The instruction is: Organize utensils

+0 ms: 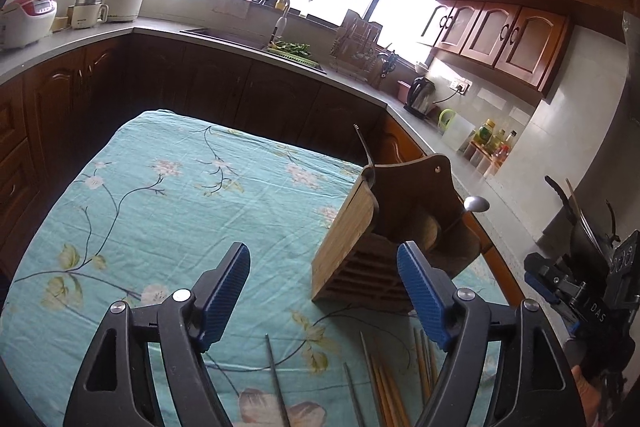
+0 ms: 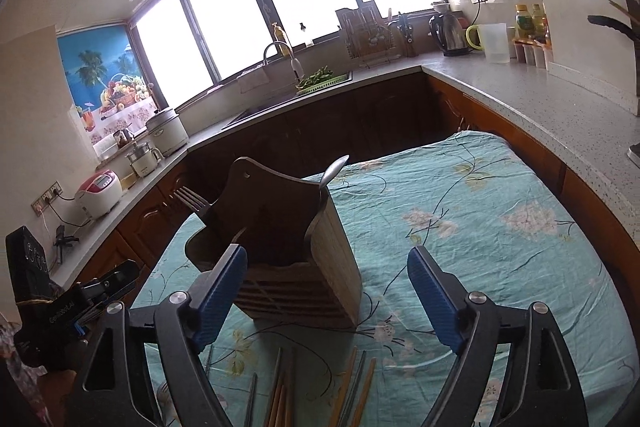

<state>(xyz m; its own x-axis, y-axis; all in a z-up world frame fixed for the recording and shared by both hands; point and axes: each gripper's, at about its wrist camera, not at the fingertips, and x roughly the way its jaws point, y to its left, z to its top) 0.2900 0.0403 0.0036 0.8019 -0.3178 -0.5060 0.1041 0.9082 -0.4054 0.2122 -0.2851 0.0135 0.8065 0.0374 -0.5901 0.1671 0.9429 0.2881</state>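
Observation:
A wooden utensil holder (image 1: 362, 251) (image 2: 304, 267) stands on the teal floral tablecloth (image 1: 180, 211) (image 2: 480, 227). A fork (image 1: 366, 151) (image 2: 192, 201) and a spoon (image 1: 476, 205) (image 2: 334, 167) stick up out of it. Several wooden and metal chopsticks (image 1: 384, 379) (image 2: 352, 383) lie loose on the cloth in front of the holder. My left gripper (image 1: 324, 259) is open and empty, above the chopsticks and just left of the holder. My right gripper (image 2: 326, 263) is open and empty, with the holder between its fingers' line of sight.
Kitchen counters wrap around the table, with a sink (image 2: 280, 99), a kettle (image 1: 420, 95) (image 2: 448, 31), a rice cooker (image 2: 98, 193) and bottles (image 1: 492, 139). The right gripper's body shows at the left wrist view's right edge (image 1: 580, 291).

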